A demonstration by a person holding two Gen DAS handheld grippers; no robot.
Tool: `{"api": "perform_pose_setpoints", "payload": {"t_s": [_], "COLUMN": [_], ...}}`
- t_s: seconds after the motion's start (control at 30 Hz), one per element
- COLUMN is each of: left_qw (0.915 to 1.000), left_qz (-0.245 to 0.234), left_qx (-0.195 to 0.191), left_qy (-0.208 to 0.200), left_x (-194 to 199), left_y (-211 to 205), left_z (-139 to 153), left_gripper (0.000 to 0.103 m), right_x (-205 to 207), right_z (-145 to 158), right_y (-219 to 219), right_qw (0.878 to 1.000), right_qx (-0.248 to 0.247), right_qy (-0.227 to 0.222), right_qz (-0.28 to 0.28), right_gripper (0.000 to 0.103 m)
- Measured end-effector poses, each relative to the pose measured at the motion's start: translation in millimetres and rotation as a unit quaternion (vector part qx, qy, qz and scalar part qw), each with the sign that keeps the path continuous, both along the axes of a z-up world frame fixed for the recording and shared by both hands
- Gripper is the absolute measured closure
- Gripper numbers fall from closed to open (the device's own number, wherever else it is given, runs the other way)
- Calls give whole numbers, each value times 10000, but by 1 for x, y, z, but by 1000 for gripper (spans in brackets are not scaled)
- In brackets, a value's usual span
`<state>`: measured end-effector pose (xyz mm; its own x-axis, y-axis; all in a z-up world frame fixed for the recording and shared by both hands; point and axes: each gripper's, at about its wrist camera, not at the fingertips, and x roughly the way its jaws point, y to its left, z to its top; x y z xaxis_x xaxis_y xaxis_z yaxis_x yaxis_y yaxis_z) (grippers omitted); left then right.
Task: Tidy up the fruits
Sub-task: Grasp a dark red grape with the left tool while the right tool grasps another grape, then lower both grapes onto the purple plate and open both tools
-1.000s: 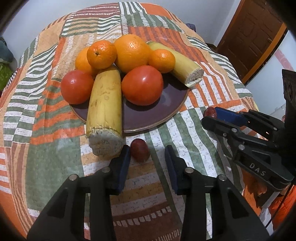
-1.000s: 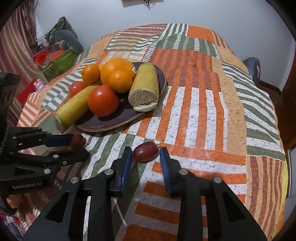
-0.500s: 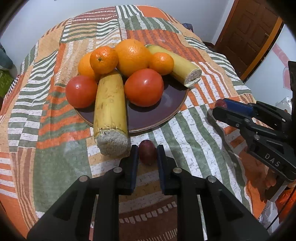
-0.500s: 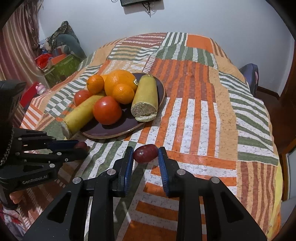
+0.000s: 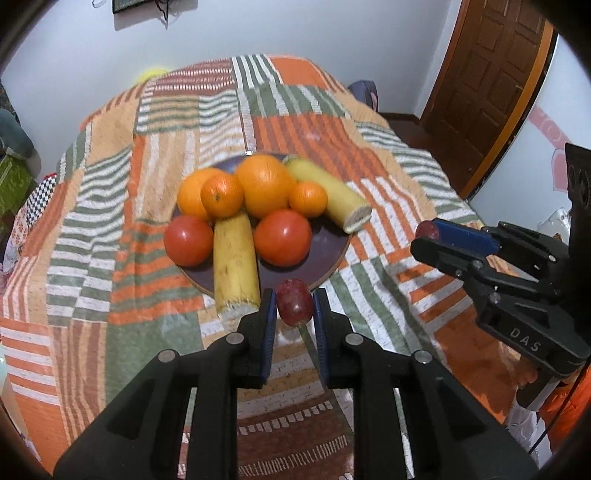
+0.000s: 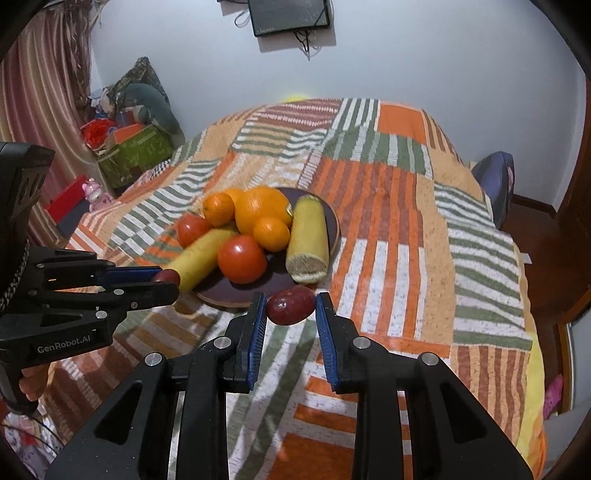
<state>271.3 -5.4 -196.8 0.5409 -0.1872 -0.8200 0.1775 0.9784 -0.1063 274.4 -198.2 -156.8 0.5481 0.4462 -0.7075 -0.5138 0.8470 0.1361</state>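
Note:
A dark plate [image 5: 325, 251] [image 6: 332, 225] on the striped cloth holds several oranges [image 5: 264, 184], two tomatoes [image 5: 282, 236] and two cut yellow fruit pieces [image 5: 234, 266]. My left gripper [image 5: 293, 304] is shut on a small dark red fruit [image 5: 294, 302], lifted just in front of the plate's near rim. My right gripper [image 6: 290, 306] is shut on a second dark red fruit [image 6: 290, 305], also raised off the cloth. Each gripper shows in the other's view: the right gripper [image 5: 428, 234] at the right edge, the left gripper [image 6: 166, 278] at the left, each with its fruit.
The patchwork cloth [image 5: 110, 258] covers a bed-like surface. A wooden door [image 5: 491, 74] stands at the right. Boxes and clutter [image 6: 133, 147] sit on the floor at the left, a dark bag [image 6: 495, 177] at the right, a wall screen [image 6: 288, 14] behind.
The left jaws closed on the red fruit that lay on the cloth. Both grippers then rose with their fruit, and the plate now looks farther away.

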Motion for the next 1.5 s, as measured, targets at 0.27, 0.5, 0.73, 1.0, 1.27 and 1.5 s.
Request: {"api": "perform_pose_setpoints", "payload": {"t_s": [0.27, 0.5, 0.73, 1.0, 1.27, 1.5], "left_qw": [9996, 9993, 9994, 9993, 9992, 9984], "left_qz": [123, 207, 249, 325, 368, 397], "left_qx": [-54, -88, -97, -186, -129, -306], "left_qy": [-241, -297, -227, -15, 78, 277], "left_x": [6, 21, 42, 62, 71, 74], "left_y": [10, 19, 28, 37, 37, 44], "left_z": [18, 19, 6, -17, -32, -41], "left_gripper": [84, 84, 84, 84, 83, 70], "right_x": [6, 17, 32, 35, 39, 40], "right_z": [10, 12, 0, -28, -49, -52], "right_y": [11, 26, 40, 54, 55, 55], "right_qw": [9998, 9995, 9996, 9989, 9979, 9976], "right_qx": [110, 137, 71, -39, -109, -50], "right_qy": [-151, -221, -122, 214, 491, 559], "right_qz": [91, 167, 236, 413, 415, 412], "right_gripper": [78, 78, 78, 78, 78, 78]}}
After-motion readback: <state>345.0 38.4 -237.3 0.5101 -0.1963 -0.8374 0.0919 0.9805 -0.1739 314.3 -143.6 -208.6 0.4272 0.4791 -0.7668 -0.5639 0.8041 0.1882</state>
